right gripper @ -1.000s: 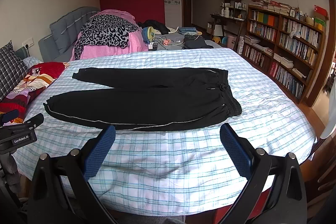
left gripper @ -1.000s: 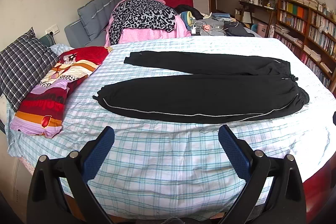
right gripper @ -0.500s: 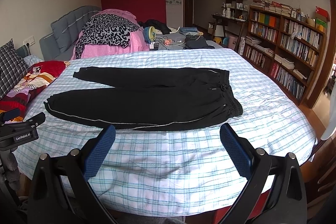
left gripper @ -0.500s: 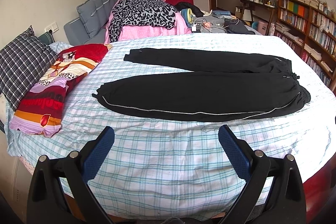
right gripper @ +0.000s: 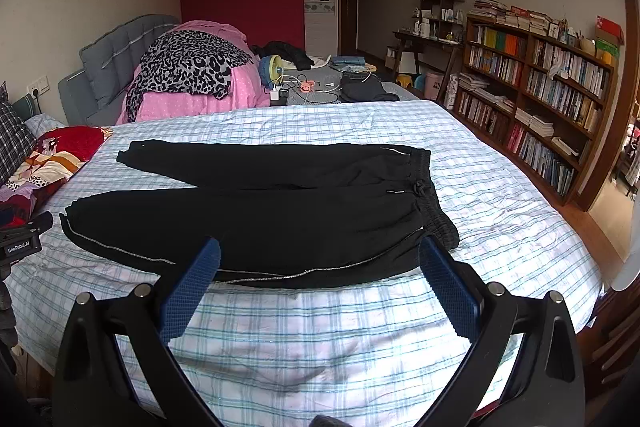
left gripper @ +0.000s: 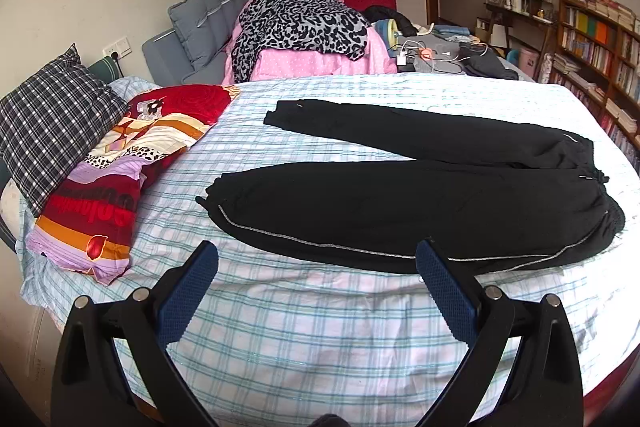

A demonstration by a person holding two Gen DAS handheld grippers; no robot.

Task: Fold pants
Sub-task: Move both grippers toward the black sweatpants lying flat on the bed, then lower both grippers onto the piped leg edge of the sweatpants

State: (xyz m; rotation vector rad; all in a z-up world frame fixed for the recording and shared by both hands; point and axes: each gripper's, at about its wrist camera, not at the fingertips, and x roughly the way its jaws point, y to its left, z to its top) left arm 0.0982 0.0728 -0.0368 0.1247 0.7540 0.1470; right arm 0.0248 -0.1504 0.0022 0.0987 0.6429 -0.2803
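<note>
- Currently, the black pants [left gripper: 420, 203] lie flat and unfolded on the checked bedsheet [left gripper: 320, 327], toward its near edge, with both legs spread apart in a narrow V.
- Long axis: it runs across both views, side to side. The waistband [right gripper: 430, 199] points to the right, toward the bookshelf [right gripper: 540, 95]; the two leg cuffs [left gripper: 212, 193] point to the left, toward the patterned quilt [left gripper: 120, 179] and the plaid pillow [left gripper: 52, 123].
- The near leg carries a pale piping line along its outer seam, parallel to the bed edge; the far leg angles slightly away from it.
- Step in hand, as judged: the approach for the first fold, laying one leg onto the other along the long axis.
- Left gripper [left gripper: 316, 267]: jaws wide apart, holding nothing, hovering above the sheet just short of the near leg, toward its cuff half.
- Right gripper [right gripper: 320, 259]: jaws wide apart, holding nothing, hovering over the near edge of the pants, toward the waistband half.
- Recommended practice: take the near seam at two well-separated points, one close to the cuff and one close to the waistband, so the leg lifts as a straight line.
- Pinch only the pants fabric; catching the sheet beneath would drag it along.
- Carry both grips over together, and match cuff to cuff and seam to seam before letting go.
</note>
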